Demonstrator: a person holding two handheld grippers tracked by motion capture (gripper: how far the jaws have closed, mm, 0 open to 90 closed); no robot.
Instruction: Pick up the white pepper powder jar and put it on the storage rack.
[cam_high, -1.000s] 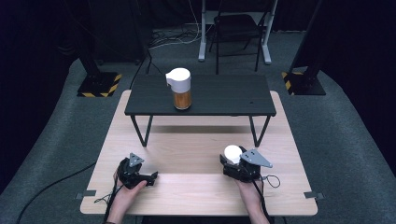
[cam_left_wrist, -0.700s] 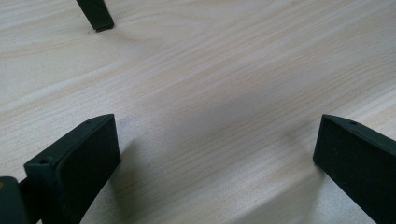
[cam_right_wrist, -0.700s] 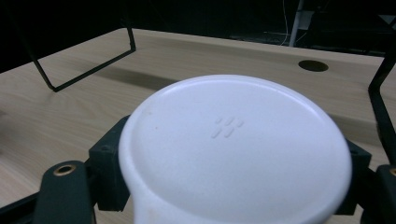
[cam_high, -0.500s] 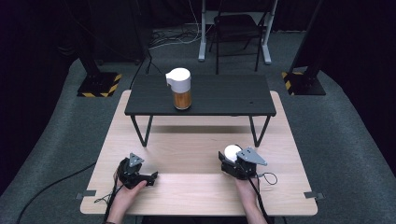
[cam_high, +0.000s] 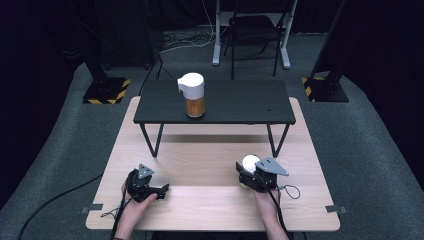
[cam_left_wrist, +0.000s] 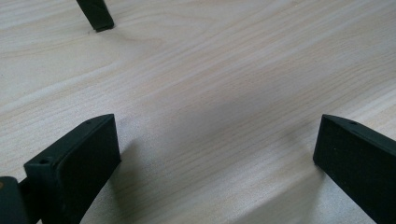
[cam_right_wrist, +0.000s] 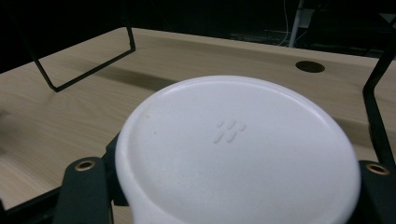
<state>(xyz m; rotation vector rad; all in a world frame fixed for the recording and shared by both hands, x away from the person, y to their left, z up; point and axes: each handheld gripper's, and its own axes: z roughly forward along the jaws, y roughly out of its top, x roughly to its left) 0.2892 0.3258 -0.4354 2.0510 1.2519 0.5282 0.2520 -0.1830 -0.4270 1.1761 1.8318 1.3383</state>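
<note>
Nothing much moved: your right gripper (cam_high: 254, 174) grips the white lid (cam_right_wrist: 236, 151) lower right, left gripper (cam_high: 145, 186) gapes empty, jar (cam_high: 193, 95) uncapped.

No legible text, brand, number or label is present; the only mark is a small embossed cluster of short dashes at the centre of the white lid (cam_right_wrist: 233, 154), which spells nothing readable

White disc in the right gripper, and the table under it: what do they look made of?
White disc: probably moulded plastic, matte, smooth, with small embossed marks near its centre. Table: pale wood or wood-look laminate, judging by the visible grain lines; which one is unclear.
</note>
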